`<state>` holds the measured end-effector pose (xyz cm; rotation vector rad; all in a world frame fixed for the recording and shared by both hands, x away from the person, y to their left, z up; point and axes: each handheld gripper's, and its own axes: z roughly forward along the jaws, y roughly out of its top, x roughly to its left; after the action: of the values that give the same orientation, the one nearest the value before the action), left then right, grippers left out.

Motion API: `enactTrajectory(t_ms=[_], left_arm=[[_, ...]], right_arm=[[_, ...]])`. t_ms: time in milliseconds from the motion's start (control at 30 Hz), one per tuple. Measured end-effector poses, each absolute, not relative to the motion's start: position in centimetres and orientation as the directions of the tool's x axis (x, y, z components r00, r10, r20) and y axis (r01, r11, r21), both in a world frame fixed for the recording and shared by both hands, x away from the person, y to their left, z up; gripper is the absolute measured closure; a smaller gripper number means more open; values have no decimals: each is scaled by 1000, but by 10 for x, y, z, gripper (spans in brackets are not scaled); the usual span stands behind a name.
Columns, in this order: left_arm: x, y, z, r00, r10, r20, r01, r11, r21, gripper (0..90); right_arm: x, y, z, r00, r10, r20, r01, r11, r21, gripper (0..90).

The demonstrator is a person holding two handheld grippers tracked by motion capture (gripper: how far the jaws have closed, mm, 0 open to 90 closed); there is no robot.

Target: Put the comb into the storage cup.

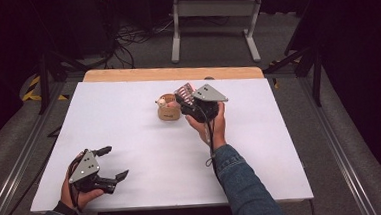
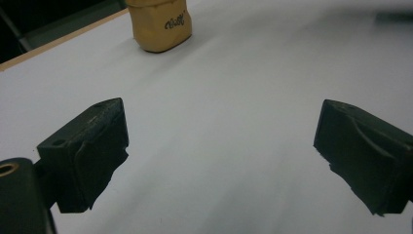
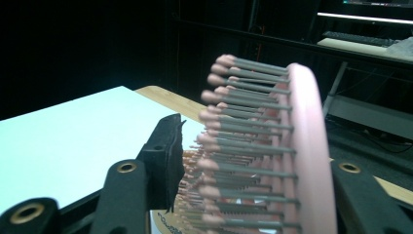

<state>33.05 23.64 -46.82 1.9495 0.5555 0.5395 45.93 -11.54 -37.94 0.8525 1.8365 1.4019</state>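
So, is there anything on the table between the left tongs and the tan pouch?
No. In the left gripper view, bare white table stretches from the open left tongs to the tan pouch.

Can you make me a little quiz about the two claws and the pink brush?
1. True or false: the left claw is holding the small tan paper bag.
2. What does the right claw grip?
A. a spoon
B. the pink plastic hairbrush with grey bristles
C. a cup
3. Fill in: the left claw rests on the ___ tabletop.

Key: 1 false; 2 B; 3 white.
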Motion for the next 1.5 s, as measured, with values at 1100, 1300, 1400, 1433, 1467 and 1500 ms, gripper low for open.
enactTrajectory(t_ms=[1100,1300,1400,1433,1467,1500], left_arm=[[330,235,-468,800,585,136,146,-410,900,66],[330,235,-468,800,584,137,146,-411,900,66],[330,235,-468,801,584,136,146,-411,900,66],[330,235,-468,800,584,135,146,-409,901,66],[330,235,-468,801,584,135,146,-408,901,66],[330,235,-468,801,584,135,145,-408,901,66]], right_arm=[[458,-123,-393,-550,830,-97,135,202,970,285],[458,-124,-393,-545,833,-94,139,200,970,208],[458,-122,-395,-538,837,-104,149,215,965,154],[458,-121,-395,-538,836,-106,151,220,964,129],[458,-121,-395,-539,835,-109,154,225,962,126],[458,-121,-396,-541,834,-111,156,229,961,124]])
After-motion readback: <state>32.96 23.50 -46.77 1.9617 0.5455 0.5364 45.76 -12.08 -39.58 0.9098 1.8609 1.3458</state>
